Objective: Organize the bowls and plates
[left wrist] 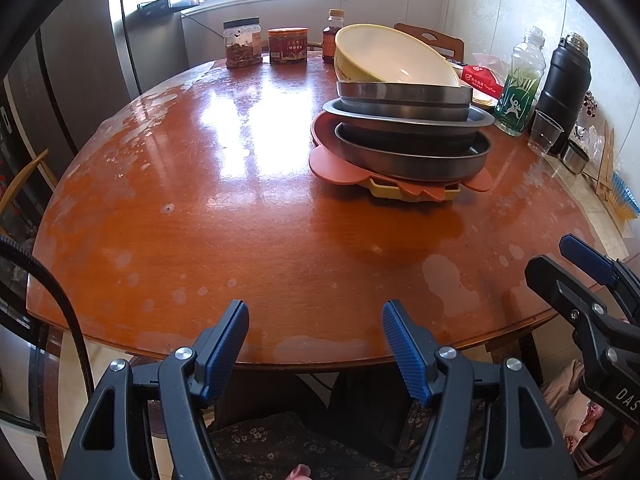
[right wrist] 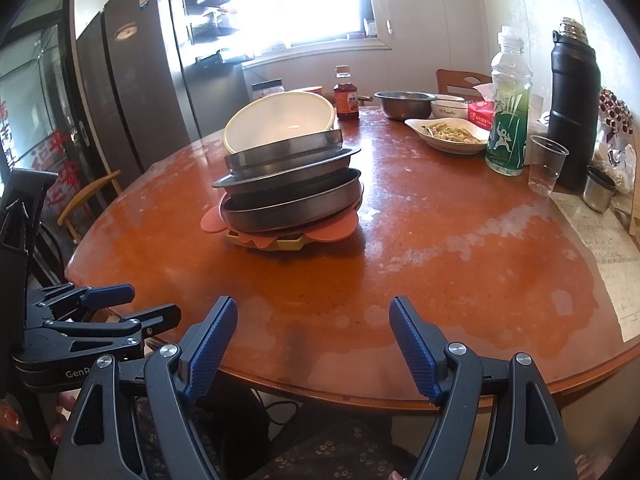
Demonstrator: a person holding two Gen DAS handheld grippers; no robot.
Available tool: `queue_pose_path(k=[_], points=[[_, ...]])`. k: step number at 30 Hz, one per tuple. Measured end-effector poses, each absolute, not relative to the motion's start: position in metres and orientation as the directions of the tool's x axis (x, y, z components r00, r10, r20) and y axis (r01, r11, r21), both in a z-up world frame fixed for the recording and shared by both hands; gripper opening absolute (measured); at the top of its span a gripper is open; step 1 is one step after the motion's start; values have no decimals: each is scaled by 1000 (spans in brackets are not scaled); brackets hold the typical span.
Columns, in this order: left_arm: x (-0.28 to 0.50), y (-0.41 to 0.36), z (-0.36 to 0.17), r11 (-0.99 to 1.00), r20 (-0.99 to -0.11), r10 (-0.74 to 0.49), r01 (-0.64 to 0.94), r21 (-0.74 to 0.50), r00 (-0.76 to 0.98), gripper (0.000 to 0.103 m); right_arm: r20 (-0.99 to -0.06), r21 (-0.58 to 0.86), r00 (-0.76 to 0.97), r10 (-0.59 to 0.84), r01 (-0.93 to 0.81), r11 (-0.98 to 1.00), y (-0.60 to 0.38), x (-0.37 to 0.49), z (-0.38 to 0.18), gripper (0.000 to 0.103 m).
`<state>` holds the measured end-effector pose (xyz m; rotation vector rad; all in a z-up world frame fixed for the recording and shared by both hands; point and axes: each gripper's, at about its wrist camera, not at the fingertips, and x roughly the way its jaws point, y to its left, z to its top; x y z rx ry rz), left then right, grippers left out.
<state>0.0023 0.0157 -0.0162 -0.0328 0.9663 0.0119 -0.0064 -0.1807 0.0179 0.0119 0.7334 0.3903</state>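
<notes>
A leaning stack of dishes stands on the round wooden table (left wrist: 240, 208). A tilted cream bowl (left wrist: 394, 56) tops several grey metal pans (left wrist: 412, 148), which rest on an orange plate (left wrist: 332, 164) over a yellow dish (left wrist: 384, 192). The stack also shows in the right wrist view (right wrist: 288, 184), with the cream bowl (right wrist: 280, 120) on top. My left gripper (left wrist: 316, 320) is open and empty at the table's near edge. My right gripper (right wrist: 314, 316) is open and empty, also at the near edge, right of the left one. Both are well short of the stack.
At the far right stand a green bottle (right wrist: 508, 108), a black thermos (right wrist: 574, 112), a plastic cup (right wrist: 546, 166), a white dish of food (right wrist: 448, 134), a steel bowl (right wrist: 404, 104) and a tissue pack (right wrist: 480, 114). Jars (left wrist: 242, 44) and a sauce bottle (right wrist: 346, 94) stand at the back.
</notes>
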Motion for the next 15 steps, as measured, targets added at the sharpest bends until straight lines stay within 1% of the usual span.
queue_pose_path(k=[11, 15], points=[[11, 22, -22, 999, -834, 10, -47, -18, 551, 69, -658, 148, 671, 342, -330, 932, -186, 1, 15, 79], [21, 45, -16, 995, -835, 13, -88, -42, 549, 69, -660, 150, 686, 306, -278, 949, -207, 16, 19, 79]])
